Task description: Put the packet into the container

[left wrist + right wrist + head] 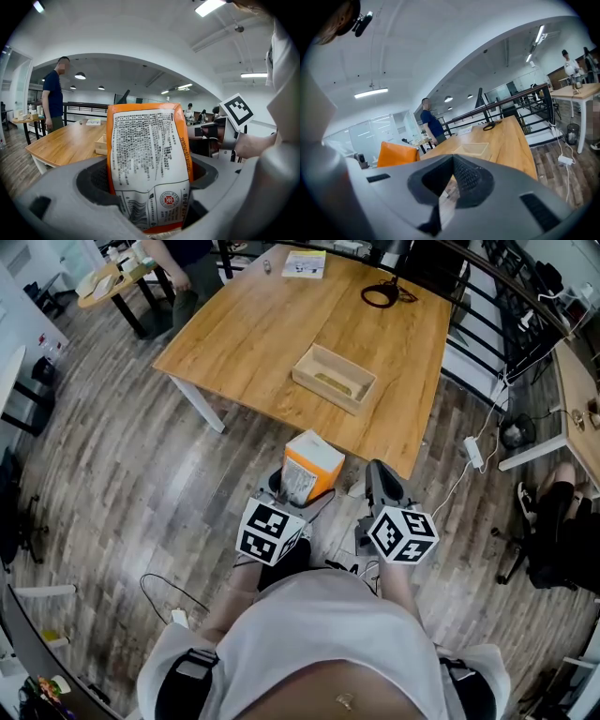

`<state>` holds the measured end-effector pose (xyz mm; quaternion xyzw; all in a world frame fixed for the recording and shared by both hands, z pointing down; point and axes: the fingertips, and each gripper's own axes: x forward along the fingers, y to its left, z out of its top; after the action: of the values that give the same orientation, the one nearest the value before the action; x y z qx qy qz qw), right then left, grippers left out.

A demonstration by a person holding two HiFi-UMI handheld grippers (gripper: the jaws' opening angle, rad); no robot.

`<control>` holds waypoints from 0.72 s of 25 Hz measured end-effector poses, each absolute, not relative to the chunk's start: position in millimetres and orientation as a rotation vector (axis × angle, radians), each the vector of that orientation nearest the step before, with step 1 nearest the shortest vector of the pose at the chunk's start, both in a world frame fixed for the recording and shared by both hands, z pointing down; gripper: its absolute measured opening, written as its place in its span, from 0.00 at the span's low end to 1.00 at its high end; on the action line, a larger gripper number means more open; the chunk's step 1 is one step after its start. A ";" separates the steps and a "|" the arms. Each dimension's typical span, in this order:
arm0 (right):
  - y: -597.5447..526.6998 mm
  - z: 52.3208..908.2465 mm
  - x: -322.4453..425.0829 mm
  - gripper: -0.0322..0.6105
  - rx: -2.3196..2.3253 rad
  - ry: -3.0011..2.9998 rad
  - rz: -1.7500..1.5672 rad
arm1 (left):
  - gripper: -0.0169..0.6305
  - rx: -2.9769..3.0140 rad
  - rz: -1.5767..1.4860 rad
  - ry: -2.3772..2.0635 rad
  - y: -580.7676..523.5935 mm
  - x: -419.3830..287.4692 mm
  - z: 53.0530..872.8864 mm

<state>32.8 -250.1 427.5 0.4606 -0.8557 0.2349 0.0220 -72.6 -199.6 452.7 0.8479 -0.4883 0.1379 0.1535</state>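
1. A person is seen from above, standing on a plank floor just short of a light wooden table (253,324), with a two-jaw gripper held in each hand.
2. The packet (312,465), orange with a white printed back, is pinched at its lower end between the jaws of the left gripper (291,493). It is held upright in the air in front of the person, near the table's closest corner but not over it.
3. The jaws of the right gripper (380,482) are drawn close together, with only a thin sliver of floor seen between them. Nothing is held there.
4. The container (333,379), a shallow open wooden tray, is set on the table near the edge facing the person, well apart from the packet. Something pale lies in it but cannot be identified.
5. The step in hand is judged to be the carry to the tray. A firm grip is called for, since the packet is held only by its bottom and could tip or slip.
6. The packet is best brought right over the tray's opening and lowered inside the walls before the jaws are spread.
7. A coiled black cable (380,294) and a leaflet (305,263) lie at the table's far end, out of the path.
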 end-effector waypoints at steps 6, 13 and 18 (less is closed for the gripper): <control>-289.3 425.7 6.7 0.07 1.436 -2.667 0.722 | 0.67 2.453 0.402 -1.387 -238.0 -94.7 453.2; -320.3 433.3 -8.9 0.07 1.476 -2.646 0.728 | 0.67 2.480 0.412 -1.351 -272.9 -112.2 459.8; -333.3 438.9 -14.3 0.07 1.492 -2.617 0.743 | 0.67 2.480 0.420 -1.327 -287.6 -119.3 465.6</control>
<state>-14.3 -333.3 438.9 0.4808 -0.8433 0.2395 0.0196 -119.3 -287.6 465.6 0.8623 -0.4616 0.1461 0.1483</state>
